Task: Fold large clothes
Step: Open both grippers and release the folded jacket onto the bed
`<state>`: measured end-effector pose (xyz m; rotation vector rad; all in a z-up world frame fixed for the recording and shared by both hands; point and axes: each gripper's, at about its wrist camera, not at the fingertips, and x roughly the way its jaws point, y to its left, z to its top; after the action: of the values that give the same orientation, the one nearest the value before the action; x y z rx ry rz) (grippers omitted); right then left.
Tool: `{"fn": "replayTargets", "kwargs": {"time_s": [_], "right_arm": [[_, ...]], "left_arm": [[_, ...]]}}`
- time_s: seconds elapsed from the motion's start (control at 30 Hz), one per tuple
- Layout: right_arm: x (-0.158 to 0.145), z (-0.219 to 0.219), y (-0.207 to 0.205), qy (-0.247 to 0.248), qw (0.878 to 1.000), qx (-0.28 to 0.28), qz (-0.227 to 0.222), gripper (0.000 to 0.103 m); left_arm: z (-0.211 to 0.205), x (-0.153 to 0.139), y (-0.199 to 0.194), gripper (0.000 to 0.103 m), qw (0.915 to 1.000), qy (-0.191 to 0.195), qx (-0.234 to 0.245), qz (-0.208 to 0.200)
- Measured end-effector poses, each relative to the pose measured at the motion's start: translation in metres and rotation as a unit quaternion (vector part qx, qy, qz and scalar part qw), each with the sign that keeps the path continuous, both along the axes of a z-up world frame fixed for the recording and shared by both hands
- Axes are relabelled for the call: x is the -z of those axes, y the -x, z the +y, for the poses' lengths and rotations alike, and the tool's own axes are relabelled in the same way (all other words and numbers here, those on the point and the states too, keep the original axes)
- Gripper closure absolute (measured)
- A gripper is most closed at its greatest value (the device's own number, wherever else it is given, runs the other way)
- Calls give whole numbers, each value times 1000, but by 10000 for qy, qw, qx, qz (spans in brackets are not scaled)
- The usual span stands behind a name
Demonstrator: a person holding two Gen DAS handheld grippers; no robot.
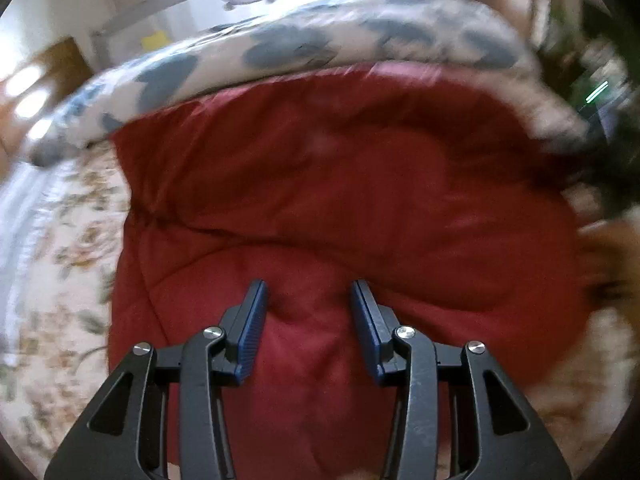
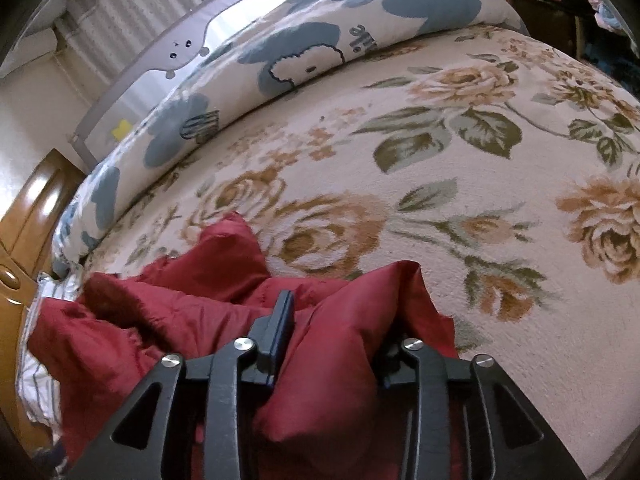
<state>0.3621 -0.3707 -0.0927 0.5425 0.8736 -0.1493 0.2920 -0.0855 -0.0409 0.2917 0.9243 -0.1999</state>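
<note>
In the left wrist view, the left gripper [image 1: 308,292] hangs over a big red padded coat [image 1: 340,200]. Its jaws stand wide apart with nothing between them but the red cloth below. I cannot tell if the tips touch the cloth. The coat lies spread out and fills the middle of the view. Its left edge runs down beside the flowered blanket [image 1: 60,260] that covers the bed. Its far edge lies just under a long white pillow with blue shapes [image 1: 300,48]. A seam runs across the coat from the left edge toward the middle. There is bare blanket to the left of the coat. The right side of this view is blurred, so the coat's edge there is hard to see.

In the right wrist view, the right gripper [image 2: 332,320] has a thick bunch of the red coat [image 2: 328,360] between its jaws. The cloth puffs up and hides the right finger, and the left finger presses against the fold, so the jaws are gripping the coat. Two pointed corners of red cloth stick up in front. More coat lies crumpled to the left, next to a striped white cloth [image 2: 40,380] and a wooden bed frame [image 2: 36,208]. Ahead and to the right the flowered blanket [image 2: 460,208] lies flat and open, all the way to the long pillow [image 2: 320,40] at the far edge. A grey bed rail [image 2: 176,60] stands behind the pillow.
</note>
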Motion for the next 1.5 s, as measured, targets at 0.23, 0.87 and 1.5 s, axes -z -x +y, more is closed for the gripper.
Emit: {"fn": "replayTargets", "kwargs": {"time_s": [0.23, 0.87, 1.5], "right_arm": [[-77, 35, 64, 724, 9918, -571, -885, 24], [13, 59, 11, 631, 9878, -1386, 316, 21], [10, 50, 22, 523, 9914, -1190, 114, 21]], "left_arm": [[8, 18, -27, 59, 9995, 161, -249, 104], [53, 30, -67, 58, 9959, 528, -668, 299], [76, -2, -36, 58, 9938, 898, -621, 204]]}}
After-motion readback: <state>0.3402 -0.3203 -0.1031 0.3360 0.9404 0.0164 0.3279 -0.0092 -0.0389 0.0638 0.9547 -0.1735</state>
